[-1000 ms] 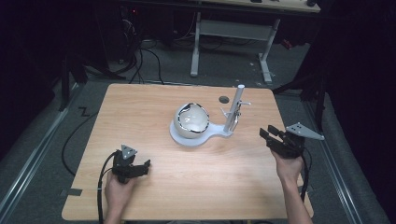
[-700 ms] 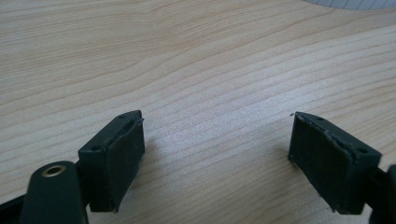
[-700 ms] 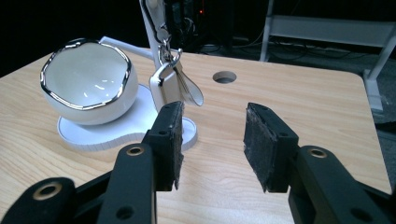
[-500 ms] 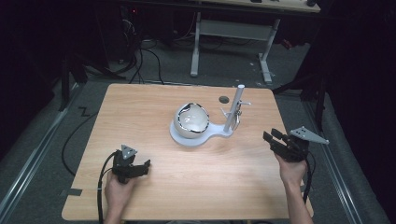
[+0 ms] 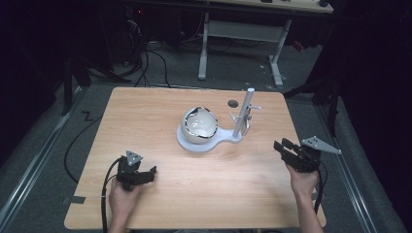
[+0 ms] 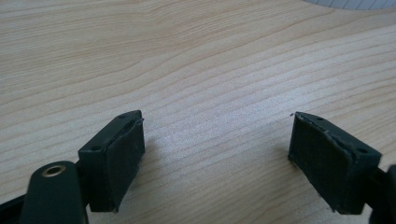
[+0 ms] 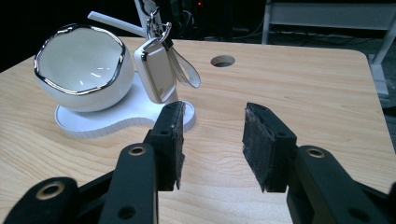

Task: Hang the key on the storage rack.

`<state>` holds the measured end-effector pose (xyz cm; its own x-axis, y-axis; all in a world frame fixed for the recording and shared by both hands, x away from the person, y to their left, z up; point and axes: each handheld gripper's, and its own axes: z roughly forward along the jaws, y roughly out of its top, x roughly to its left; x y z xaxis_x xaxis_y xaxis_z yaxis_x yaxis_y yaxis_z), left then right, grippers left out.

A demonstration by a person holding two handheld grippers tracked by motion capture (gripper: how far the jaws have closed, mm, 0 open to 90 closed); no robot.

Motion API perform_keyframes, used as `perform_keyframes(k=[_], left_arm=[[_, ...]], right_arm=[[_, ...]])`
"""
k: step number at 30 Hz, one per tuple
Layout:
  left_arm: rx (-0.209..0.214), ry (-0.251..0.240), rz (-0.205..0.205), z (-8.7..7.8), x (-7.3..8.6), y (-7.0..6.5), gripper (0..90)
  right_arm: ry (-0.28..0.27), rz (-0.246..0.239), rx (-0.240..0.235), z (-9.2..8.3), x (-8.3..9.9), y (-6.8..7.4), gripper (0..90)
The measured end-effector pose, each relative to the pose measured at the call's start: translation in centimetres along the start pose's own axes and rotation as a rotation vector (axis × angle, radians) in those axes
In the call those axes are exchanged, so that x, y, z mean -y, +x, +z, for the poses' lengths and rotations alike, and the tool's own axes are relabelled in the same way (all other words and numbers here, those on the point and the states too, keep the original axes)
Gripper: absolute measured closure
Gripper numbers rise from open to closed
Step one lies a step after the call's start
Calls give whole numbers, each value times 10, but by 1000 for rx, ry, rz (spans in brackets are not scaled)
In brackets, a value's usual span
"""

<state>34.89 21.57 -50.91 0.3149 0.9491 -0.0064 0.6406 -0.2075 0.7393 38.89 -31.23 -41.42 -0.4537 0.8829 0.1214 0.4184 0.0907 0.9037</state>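
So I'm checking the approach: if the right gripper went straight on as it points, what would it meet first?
Probably the white keyfob hanging from the stand's post; the right gripper is open and empty. Depth is unclear.

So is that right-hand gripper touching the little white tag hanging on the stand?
Apart. In the right gripper view, bare table lies between the right gripper, jaws open and empty, and the white tag hanging farther off.

- Glossy white round bowl with a wavy chrome rim (image 5: 199,125); tilted on its side on the disc of a flat white stand (image 5: 187,144); near the worktop's middle
- Small white chrome-edged key fob with a strap (image 7: 156,70); hanging from the stand's upright white post (image 5: 244,114), just beside the bowl
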Motion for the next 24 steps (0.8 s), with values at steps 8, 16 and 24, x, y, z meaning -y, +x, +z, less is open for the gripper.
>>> perform_keyframes(k=[8, 16, 24], left_arm=[[0, 0, 0, 0, 0, 0, 187], [0, 0, 0, 0, 0, 0, 187], [0, 0, 0, 0, 0, 0, 187]], right_arm=[[24, 8, 1, 6, 6, -1, 583], [37, 16, -1, 12, 12, -1, 583], [50, 15, 0, 15, 18, 0, 584]])
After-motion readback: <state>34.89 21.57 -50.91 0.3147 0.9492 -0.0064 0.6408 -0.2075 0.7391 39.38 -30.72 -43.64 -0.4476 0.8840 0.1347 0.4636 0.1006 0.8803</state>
